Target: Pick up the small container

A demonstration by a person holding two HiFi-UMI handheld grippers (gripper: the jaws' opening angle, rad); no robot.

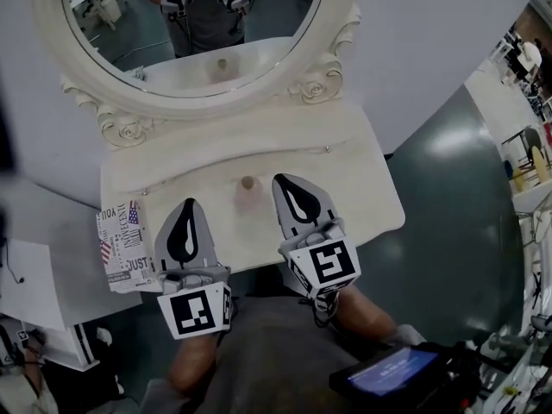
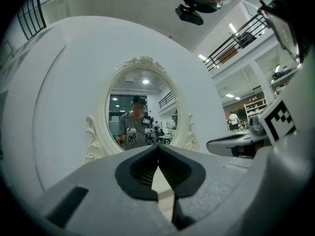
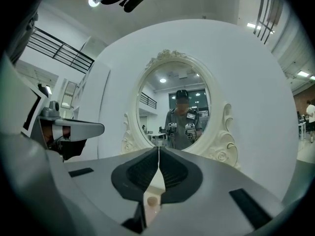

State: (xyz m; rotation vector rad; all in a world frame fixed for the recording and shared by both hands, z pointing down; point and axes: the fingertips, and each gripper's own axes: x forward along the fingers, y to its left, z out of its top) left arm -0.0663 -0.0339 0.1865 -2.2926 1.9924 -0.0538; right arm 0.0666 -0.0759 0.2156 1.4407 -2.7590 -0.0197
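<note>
Right gripper [image 3: 158, 149] has its jaws pressed together with nothing between them, and the left gripper [image 2: 158, 146] is closed and empty in the same way. In the head view both are held level above the front part of the white worktop [image 1: 371, 188]. The small container [image 1: 248, 192] stands upright near the middle of the worktop, in front of the oval mirror [image 1: 194, 24]. It is between the two grippers, just beside the tip of the right one. In the right gripper view it shows low in the gap under the closed tips. A printed box [image 1: 125, 247] sits at the left front corner, well apart from it.

The pick seems not yet started. The main risk is going forward with the jaws closed. The tips would then push the container instead of taking it, and such a small, probably light thing may tip over or slide toward the mirror. Opening the jaws too late, right next to it, could also knock it sideways. The left gripper is near enough to get in the way of the right one
</note>
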